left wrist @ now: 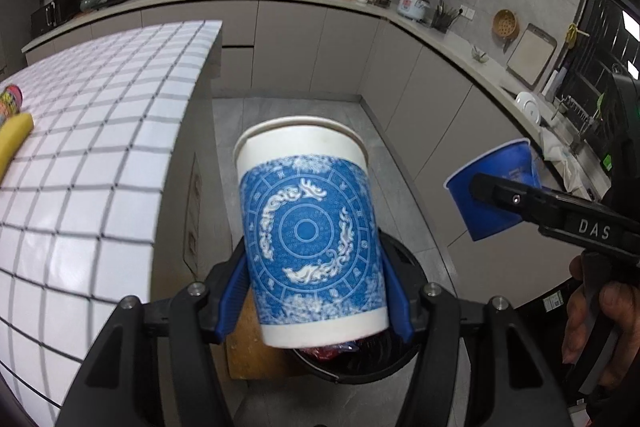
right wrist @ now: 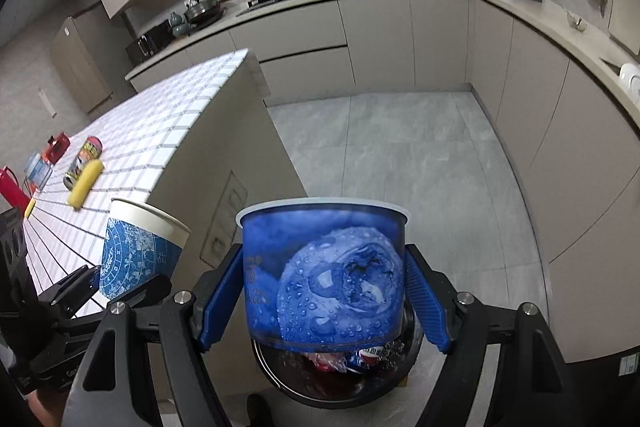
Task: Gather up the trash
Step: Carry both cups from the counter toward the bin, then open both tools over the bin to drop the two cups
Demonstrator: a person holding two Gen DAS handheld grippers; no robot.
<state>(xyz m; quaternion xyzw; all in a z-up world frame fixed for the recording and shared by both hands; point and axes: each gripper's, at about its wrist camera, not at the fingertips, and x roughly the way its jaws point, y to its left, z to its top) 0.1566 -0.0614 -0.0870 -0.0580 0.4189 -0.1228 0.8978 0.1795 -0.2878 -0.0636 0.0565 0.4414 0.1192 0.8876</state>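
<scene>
My left gripper (left wrist: 316, 301) is shut on a tall white paper cup (left wrist: 310, 231) with a blue circular pattern, held upright above a round black trash bin (left wrist: 404, 355) on the floor. That cup (right wrist: 140, 255) also shows at the lower left of the right wrist view, in the left gripper (right wrist: 108, 291). My right gripper (right wrist: 326, 301) is shut on a short blue tub (right wrist: 324, 275) printed with wet blueberries, directly over the bin (right wrist: 280, 379), which holds red and blue wrappers. In the left wrist view the tub (left wrist: 496, 187) hangs at the right in the right gripper (left wrist: 500, 203).
A counter with a white grid cloth (right wrist: 160, 131) stands to the left, carrying a banana (right wrist: 85, 183), a can (right wrist: 84, 157) and red items (right wrist: 56, 147). A cardboard piece (left wrist: 256, 351) leans beside the bin. Grey cabinets (right wrist: 516, 107) and a worktop run behind and right. A hand (left wrist: 596, 323) holds the right gripper.
</scene>
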